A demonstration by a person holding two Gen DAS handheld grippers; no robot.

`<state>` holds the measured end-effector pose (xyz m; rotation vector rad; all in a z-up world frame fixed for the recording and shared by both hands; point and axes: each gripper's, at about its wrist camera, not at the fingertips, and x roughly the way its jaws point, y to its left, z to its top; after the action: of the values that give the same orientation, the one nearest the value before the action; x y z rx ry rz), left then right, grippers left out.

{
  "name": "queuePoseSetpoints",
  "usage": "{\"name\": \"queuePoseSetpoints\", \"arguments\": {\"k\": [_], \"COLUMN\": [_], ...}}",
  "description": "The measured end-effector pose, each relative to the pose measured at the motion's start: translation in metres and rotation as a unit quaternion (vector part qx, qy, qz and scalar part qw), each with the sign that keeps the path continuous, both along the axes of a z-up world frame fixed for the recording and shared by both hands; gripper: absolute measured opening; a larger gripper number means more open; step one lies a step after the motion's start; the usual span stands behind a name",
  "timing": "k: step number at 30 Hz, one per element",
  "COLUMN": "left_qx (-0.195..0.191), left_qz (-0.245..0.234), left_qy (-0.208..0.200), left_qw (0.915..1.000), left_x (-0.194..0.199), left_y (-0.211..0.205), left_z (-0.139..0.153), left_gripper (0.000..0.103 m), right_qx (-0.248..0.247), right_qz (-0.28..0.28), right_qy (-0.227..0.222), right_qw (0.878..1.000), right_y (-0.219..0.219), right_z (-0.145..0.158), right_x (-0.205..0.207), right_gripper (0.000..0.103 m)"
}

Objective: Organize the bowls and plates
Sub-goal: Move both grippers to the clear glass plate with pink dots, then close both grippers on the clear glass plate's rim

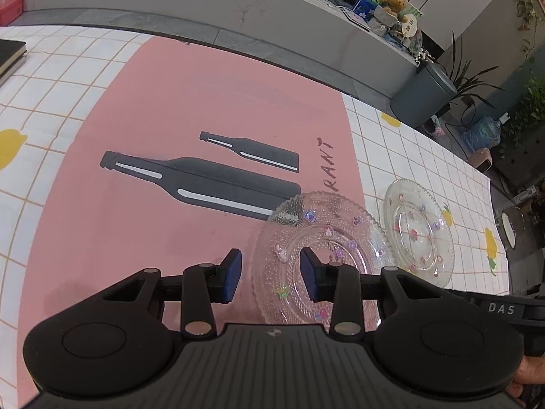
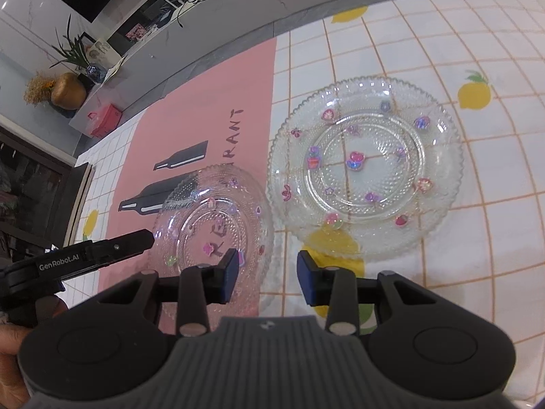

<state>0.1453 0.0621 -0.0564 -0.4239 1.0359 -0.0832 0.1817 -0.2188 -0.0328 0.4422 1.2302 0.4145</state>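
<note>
Two clear glass plates with small flower stickers lie side by side on the table. The near plate (image 1: 316, 255) (image 2: 218, 218) rests on the pink mat (image 1: 177, 109). The far plate (image 1: 419, 231) (image 2: 364, 167) rests on the white checked cloth. My left gripper (image 1: 270, 274) is open and empty, its jaws straddling the near plate's left rim from above. My right gripper (image 2: 267, 276) is open and empty, hovering above the gap between the two plates. The left gripper's body also shows in the right wrist view (image 2: 85, 255), beside the near plate.
The pink mat (image 2: 204, 102) carries two printed bottles (image 1: 204, 184). The checked tablecloth (image 2: 477, 204) has lemon prints. A dark book (image 1: 10, 54) lies at the table's far left. Beyond the table's edge are a grey counter (image 1: 204, 3), a bin (image 1: 422, 95) and plants.
</note>
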Motion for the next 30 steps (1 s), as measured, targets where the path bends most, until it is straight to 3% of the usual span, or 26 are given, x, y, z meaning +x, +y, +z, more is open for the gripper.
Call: {"name": "queuePoseSetpoints", "arguments": {"k": [23,28,30], "left_qx": [-0.026,0.002,0.005], "left_qz": [0.005,0.003,0.009], "left_qy": [0.014,0.009,0.011], "left_qw": [0.9996,1.0,0.9999], "left_x": [0.008,0.006,0.005], "left_y": [-0.003,-0.008,-0.008], "left_z": [-0.014,-0.013,-0.013], "left_gripper": [0.04,0.028,0.025], "right_qx": [0.058,0.053,0.044], "right_qz": [-0.01,-0.012,-0.011], "right_qy": [-0.02,-0.02,-0.02], "right_qw": [0.998,0.998,0.999], "right_y": [0.001,-0.001,-0.001], "right_z": [-0.013,-0.013,-0.012], "right_x": [-0.003,-0.005,-0.005], "right_gripper": [0.034,0.029,0.023]}}
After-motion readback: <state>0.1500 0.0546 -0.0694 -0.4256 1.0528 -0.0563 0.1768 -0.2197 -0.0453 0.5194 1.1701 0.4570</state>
